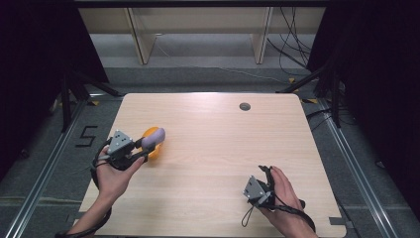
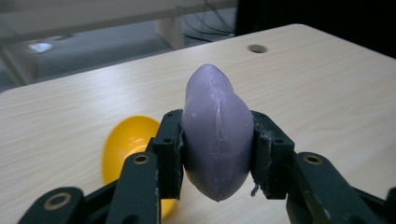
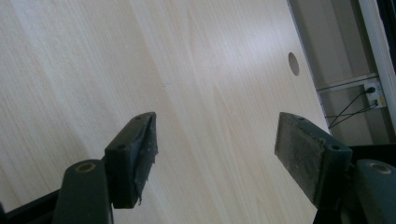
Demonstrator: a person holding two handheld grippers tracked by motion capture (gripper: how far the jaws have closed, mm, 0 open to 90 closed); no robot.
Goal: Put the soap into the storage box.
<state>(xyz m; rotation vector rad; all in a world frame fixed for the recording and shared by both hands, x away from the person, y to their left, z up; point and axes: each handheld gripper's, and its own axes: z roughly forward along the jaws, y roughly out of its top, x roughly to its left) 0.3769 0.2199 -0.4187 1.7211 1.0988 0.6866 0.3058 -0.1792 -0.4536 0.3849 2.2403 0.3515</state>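
Note:
A pale purple egg-shaped piece (image 2: 217, 133) is clamped between the two black jaws of my left gripper (image 2: 217, 154), which is shut on it. From above, the same purple piece (image 1: 154, 137) shows at the table's left side, held by the left gripper (image 1: 146, 148). Just under and behind it lies a yellow-orange rounded shell (image 2: 130, 144), seen on the table as the shell (image 1: 153, 150). My right gripper (image 3: 217, 156) stands open with bare table between its jaws; in the high view the right gripper (image 1: 261, 184) is near the front right.
The light wooden table (image 1: 213, 144) has a round cable hole (image 1: 244, 106) near its far edge, also seen as the hole (image 3: 293, 63). Black stands and cables sit on the floor beyond the table. Shelf legs stand at the back.

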